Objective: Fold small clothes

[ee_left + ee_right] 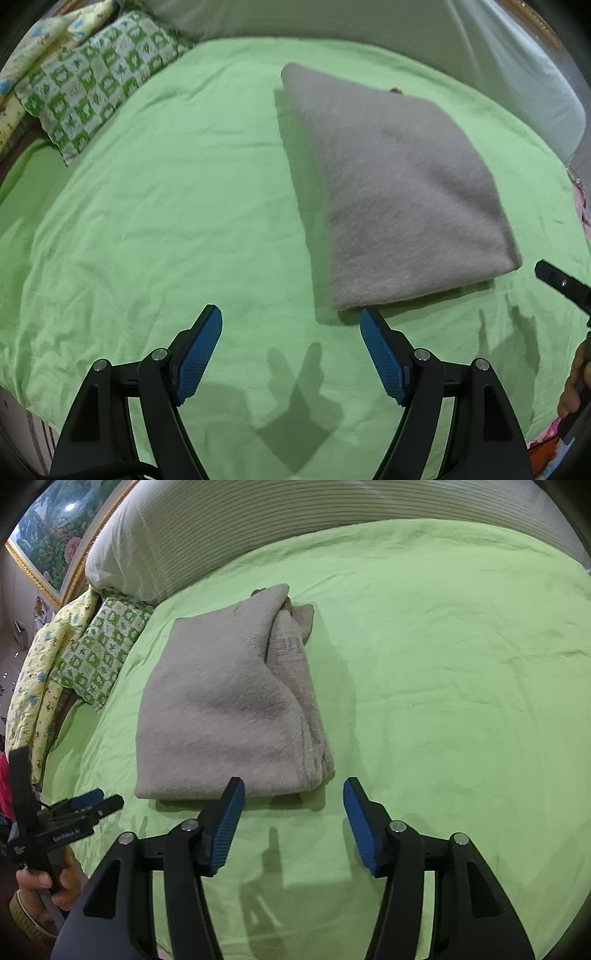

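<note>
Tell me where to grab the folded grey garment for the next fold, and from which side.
Take the grey garment at its near right corner, where the layered edges bunch, probably with the right claw, coming low from the near side. Both claws are open and apart from it; the left claw can take the near left corner.

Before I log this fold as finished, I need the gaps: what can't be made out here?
- Garment type: the grey cloth is folded shut in both views.
- Brown bit at its far end: too small, half tucked in the fold.
- Cloth's underside: hidden against the green sheet.
- Right claw: in the left wrist view, cut off by the edge.
</note>
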`<state>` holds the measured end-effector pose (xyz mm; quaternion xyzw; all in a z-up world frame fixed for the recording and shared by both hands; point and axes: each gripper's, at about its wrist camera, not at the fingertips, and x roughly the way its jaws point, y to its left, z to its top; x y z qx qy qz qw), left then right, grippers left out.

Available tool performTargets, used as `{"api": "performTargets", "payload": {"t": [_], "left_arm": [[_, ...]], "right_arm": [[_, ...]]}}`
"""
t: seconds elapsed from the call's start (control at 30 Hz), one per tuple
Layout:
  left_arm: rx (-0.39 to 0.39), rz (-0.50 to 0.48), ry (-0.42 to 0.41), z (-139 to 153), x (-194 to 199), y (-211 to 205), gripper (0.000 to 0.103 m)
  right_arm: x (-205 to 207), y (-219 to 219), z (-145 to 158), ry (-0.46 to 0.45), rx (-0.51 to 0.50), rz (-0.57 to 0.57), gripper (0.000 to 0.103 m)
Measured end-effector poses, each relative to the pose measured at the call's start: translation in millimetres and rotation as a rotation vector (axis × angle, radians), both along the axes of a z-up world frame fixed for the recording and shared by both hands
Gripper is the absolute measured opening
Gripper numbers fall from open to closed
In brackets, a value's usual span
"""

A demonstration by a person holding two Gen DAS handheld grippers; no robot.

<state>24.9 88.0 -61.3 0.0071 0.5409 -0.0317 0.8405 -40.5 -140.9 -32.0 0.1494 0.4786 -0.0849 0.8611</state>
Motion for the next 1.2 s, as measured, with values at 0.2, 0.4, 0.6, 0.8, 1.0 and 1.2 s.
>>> {"api": "performTargets", "payload": {"t": [0.2,0.4,0.6,0.8,1.0,1.2], "left_arm": [[0.028,0.009,-0.156,24.3,-20.2,-5.3,0.082],[0.029,-0.009,-0.285,42.5,-33.5,-12.6,0.084],[0.028,-0.017,-0.318,53.1,-37.6,-14.3,0.085],[0.026,-0.033,-0.292,43.4,-36.8,-19.1,0.086],[0.019,-0.040,-0.247,20.2,-34.1,-27.3,0.086],[0.014,-0.029,-0.227,0.1,-29.9,-32.9,0.086]], "right_arm": [[-12.6,16.3,11.4,-0.057,-0.039,0.033,0.069],[-14.1,33.4,22.6,-0.112,-0.079,0.092,0.078],[-10.7,52.8,31.9,-0.153,-0.134,0.157,0.083],[-7.6,59.4,32.7,-0.201,-0.177,0.186,0.094],[-4.3,61.4,20.1,-0.188,-0.235,0.225,0.096],[0.4,57.5,3.3,-0.160,-0.252,0.225,0.096]]}}
